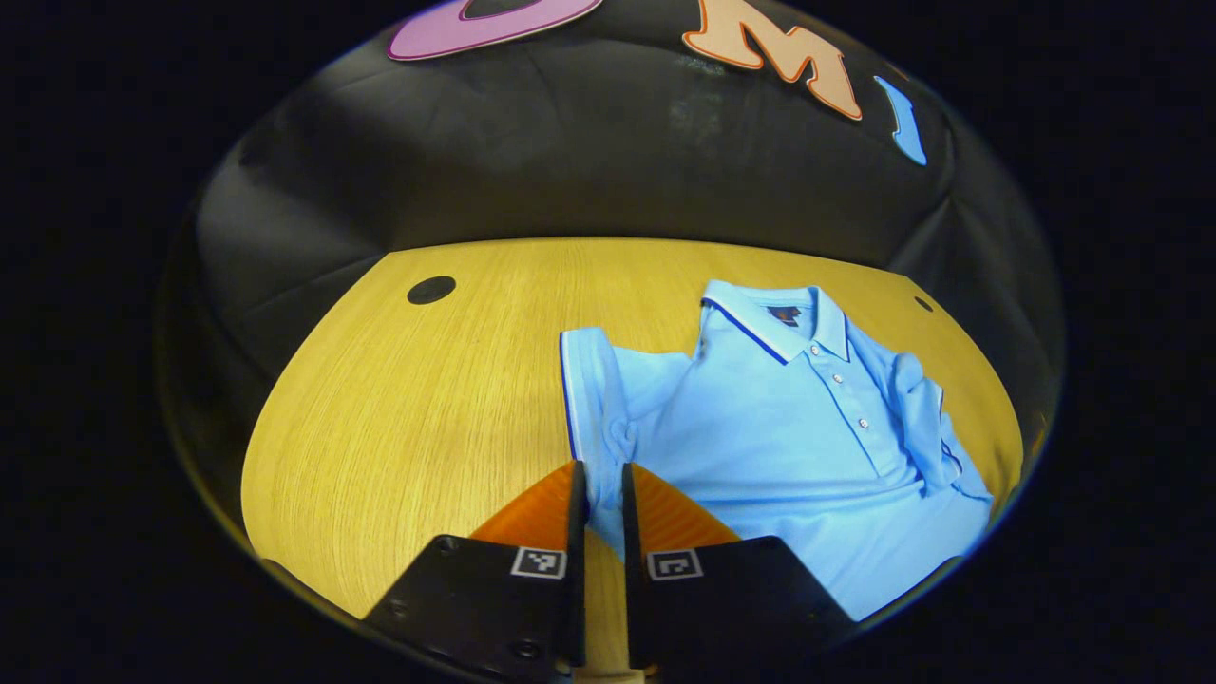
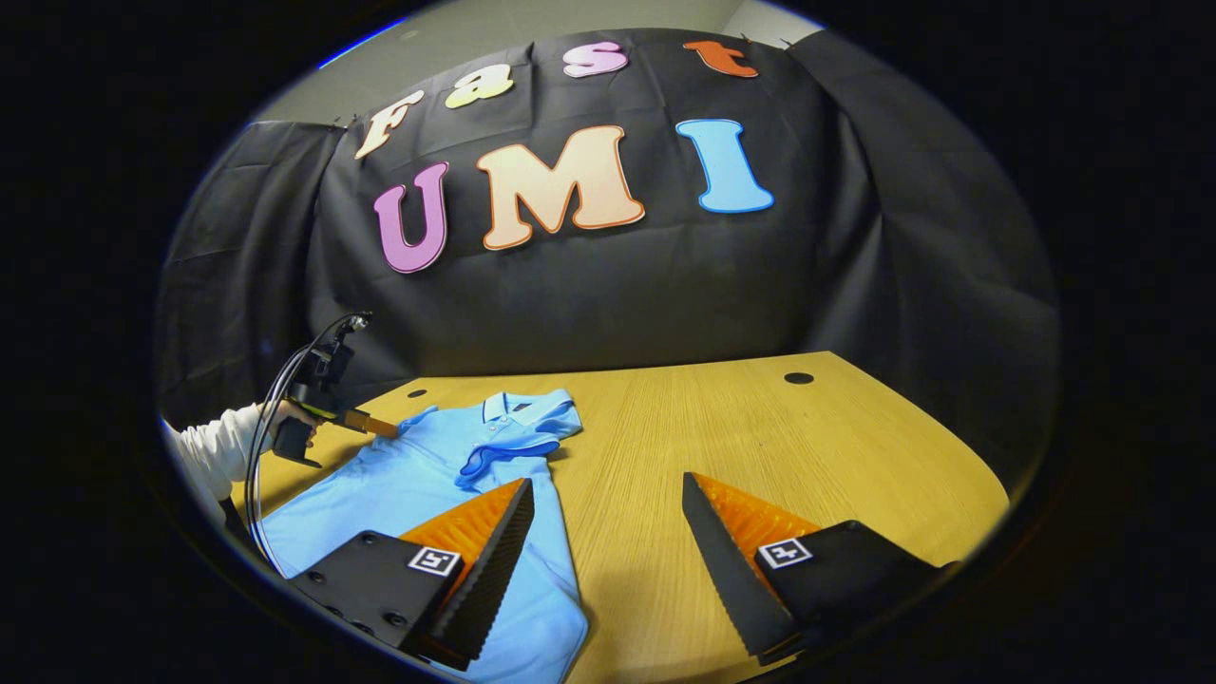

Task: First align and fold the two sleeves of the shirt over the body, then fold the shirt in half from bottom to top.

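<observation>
Left claw clenched on the shirt's sleeve, shirt flat on the bench. Right claw released, spread wide, hovering over the shirt's edge.

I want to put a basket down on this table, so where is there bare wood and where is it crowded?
Bare wood lies on the table between the shirt and the far corner hole, under the open right claw. In the left gripper view, wood is also free between the sleeve and the hole. It is crowded around the shirt, where the left claw pinches the sleeve.
</observation>
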Available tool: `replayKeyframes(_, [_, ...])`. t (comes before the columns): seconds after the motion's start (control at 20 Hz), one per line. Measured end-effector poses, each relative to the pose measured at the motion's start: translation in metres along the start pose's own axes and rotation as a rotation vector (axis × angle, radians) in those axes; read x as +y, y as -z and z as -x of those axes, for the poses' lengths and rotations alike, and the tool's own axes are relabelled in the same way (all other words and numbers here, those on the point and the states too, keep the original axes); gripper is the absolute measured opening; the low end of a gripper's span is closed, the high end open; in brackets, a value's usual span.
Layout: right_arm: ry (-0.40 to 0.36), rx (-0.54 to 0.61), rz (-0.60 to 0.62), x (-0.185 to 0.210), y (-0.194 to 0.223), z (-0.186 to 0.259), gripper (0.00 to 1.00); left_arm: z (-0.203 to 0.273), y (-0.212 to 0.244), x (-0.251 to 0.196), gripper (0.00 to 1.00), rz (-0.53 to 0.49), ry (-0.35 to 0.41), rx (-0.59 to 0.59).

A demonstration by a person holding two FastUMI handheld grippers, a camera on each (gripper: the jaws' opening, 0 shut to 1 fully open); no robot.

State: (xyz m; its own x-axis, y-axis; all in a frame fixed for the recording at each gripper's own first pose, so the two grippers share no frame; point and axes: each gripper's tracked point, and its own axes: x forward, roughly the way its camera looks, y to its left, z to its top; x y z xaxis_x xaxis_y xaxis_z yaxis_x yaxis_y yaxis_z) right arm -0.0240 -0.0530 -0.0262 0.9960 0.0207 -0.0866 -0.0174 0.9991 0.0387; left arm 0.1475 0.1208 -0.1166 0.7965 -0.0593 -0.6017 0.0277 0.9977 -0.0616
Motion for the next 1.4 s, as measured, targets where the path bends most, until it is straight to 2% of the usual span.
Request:
replayKeyframes(0.1, [0.006, -0.001, 0.003, -0.001, 0.0, 0.001, 0.98, 0.0, -0.001, 0.0, 0.03, 0.002, -0.001, -0.005])
replayKeyframes(0.2, [0.011, -0.005, 0.006, -0.002, -0.001, 0.003, 0.98, 0.0, -0.004, 0.0, 0.0, 0.0, -0.009, -0.011])
replayKeyframes(0.4, [0.013, -0.008, 0.012, 0.0, -0.001, 0.007, 0.98, 0.016, -0.043, -0.017, 0.0, -0.024, 0.009, -0.124])
replayKeyframes(0.6, [0.008, -0.011, 0.01, 0.003, -0.001, 0.011, 0.98, 0.04, -0.079, -0.077, 0.0, -0.099, 0.113, -0.205])
replayKeyframes(0.8, [0.004, -0.006, 0.012, 0.005, 0.0, 0.013, 0.98, 0.053, -0.082, -0.156, 0.0, -0.277, 0.218, -0.255])
replayKeyframes(1.0, [-0.002, 0.003, 0.01, 0.01, 0.004, 0.018, 0.98, 0.048, -0.048, -0.229, 0.0, -0.36, 0.336, -0.182])
replayKeyframes(1.15, [-0.028, 0.027, 0.013, 0.019, 0.013, 0.019, 0.98, 0.034, -0.035, -0.252, 0.0, -0.386, 0.358, -0.142])
replayKeyframes(1.25, [-0.045, 0.044, 0.03, 0.025, 0.019, 0.02, 0.98, 0.033, -0.03, -0.258, 0.01, -0.392, 0.35, -0.146])
replayKeyframes(1.3, [-0.056, 0.051, 0.035, 0.03, 0.021, 0.022, 0.98, 0.035, -0.028, -0.264, 0.08, -0.379, 0.362, -0.151])
replayKeyframes(1.35, [-0.068, 0.058, 0.037, 0.034, 0.024, 0.023, 0.98, 0.038, -0.027, -0.268, 0.11, -0.364, 0.37, -0.154])
replayKeyframes(1.4, [-0.078, 0.066, 0.04, 0.037, 0.027, 0.025, 0.98, 0.042, -0.027, -0.265, 0.17, -0.356, 0.357, -0.159])
